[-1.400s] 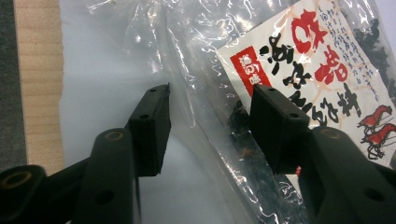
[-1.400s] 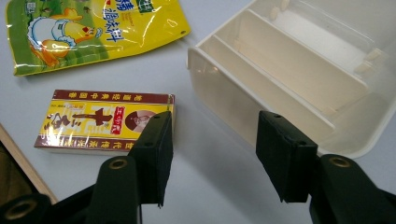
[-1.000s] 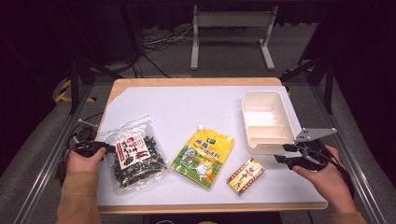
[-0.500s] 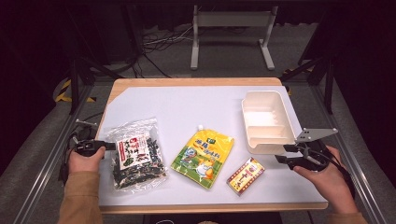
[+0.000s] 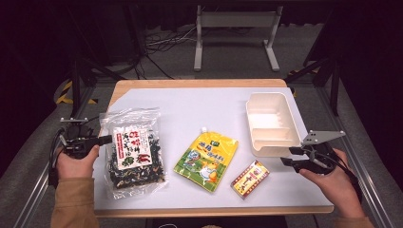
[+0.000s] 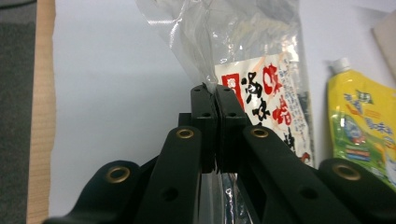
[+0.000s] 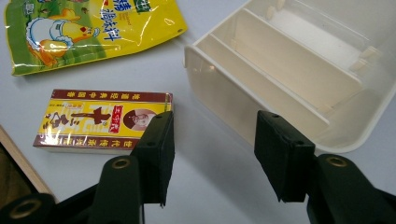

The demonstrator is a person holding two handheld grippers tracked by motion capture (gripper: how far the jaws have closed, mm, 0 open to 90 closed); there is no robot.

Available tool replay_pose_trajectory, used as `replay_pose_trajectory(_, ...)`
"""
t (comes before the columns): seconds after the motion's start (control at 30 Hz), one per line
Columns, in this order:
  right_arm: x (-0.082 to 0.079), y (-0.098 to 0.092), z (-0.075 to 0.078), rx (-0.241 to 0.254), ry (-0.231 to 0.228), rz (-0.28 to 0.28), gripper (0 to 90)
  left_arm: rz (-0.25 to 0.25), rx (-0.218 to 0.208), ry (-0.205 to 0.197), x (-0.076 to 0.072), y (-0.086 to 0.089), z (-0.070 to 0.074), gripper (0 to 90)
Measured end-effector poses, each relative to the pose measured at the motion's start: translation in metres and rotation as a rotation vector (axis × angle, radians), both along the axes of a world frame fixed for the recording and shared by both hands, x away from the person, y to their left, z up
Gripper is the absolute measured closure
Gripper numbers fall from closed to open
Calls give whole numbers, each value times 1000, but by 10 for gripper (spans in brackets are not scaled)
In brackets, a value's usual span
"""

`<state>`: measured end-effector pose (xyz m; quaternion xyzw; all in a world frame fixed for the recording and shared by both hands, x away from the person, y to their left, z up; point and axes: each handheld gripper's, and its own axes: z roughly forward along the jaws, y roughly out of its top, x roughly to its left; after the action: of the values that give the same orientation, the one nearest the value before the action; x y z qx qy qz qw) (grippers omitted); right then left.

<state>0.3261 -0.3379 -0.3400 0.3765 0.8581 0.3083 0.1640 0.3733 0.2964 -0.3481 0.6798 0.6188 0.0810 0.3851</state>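
I read the left gripper [image 6: 211,88] as matte black: two flat ribbed pads on angled links, each link pinned with brass-ringed rivets. The right gripper [image 7: 212,144] repeats the black links and brass rivets; at its 12 o'clock a grey three-cornered plate [image 5: 323,137] is mounted. Black cables trail from both. Tan sleeves [image 5: 73,204] cover the forearms.
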Motion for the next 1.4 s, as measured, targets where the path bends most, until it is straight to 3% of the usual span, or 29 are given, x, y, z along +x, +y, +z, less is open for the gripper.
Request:
replay_pose_trajectory(0.17,0,0,0,1,-2,2,482,-18,10,-71,-11,-7,18,889)
replay_pose_trajectory(0.4,0,1,0,0,-2,3,482,-54,9,-98,-16,-13,30,889)
replay_pose_trajectory(0.63,0,2,0,1,-1,6,482,-94,9,-151,-23,-20,44,890)
replay_pose_trajectory(0.9,-2,5,4,0,-12,14,483,-135,22,-253,-36,-35,62,890)
replay_pose_trajectory(1.4,-3,17,10,19,-23,59,486,-253,-61,-376,-44,-69,84,890)
